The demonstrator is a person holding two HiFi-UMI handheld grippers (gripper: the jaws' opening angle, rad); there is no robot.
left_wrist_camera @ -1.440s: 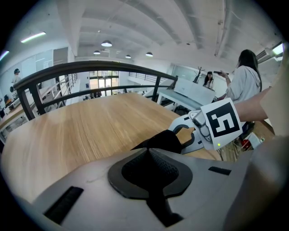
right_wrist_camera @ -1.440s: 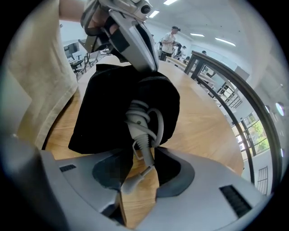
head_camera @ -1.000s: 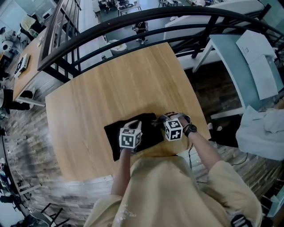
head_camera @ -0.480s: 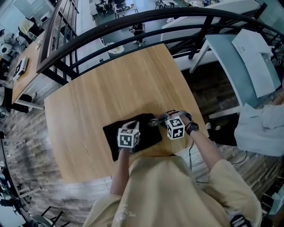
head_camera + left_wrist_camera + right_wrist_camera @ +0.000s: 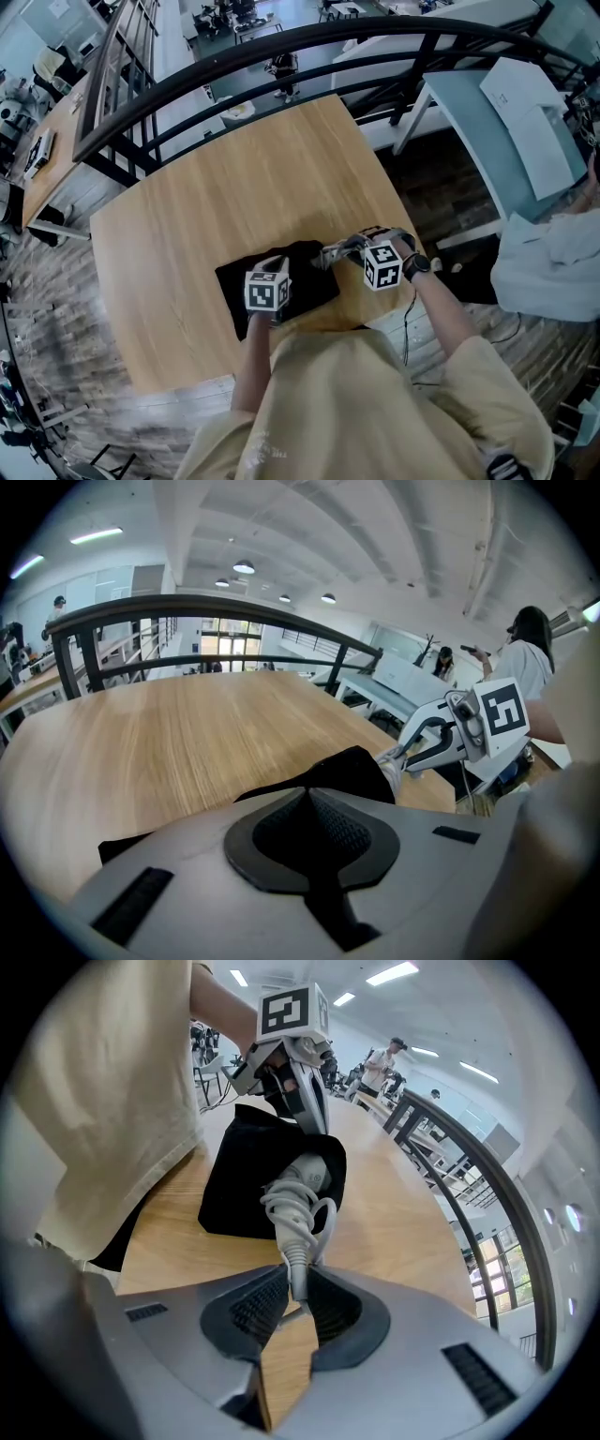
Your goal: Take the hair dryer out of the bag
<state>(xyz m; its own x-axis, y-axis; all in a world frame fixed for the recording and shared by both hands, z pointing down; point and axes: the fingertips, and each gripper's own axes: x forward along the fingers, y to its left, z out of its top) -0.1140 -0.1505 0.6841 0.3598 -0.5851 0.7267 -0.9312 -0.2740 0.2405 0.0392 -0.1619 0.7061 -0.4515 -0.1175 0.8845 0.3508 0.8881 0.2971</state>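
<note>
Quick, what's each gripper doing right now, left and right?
Left gripper: closed, pinching the black bag.
Right gripper: closed on the hair dryer's grey cord.

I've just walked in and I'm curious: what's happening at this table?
A person works two handheld grippers over a wooden table. The left gripper is pinched shut on the black bag. The right gripper is clamped on the light grey cord coming out of the bag's mouth. The white hair dryer is mostly inside.
</note>
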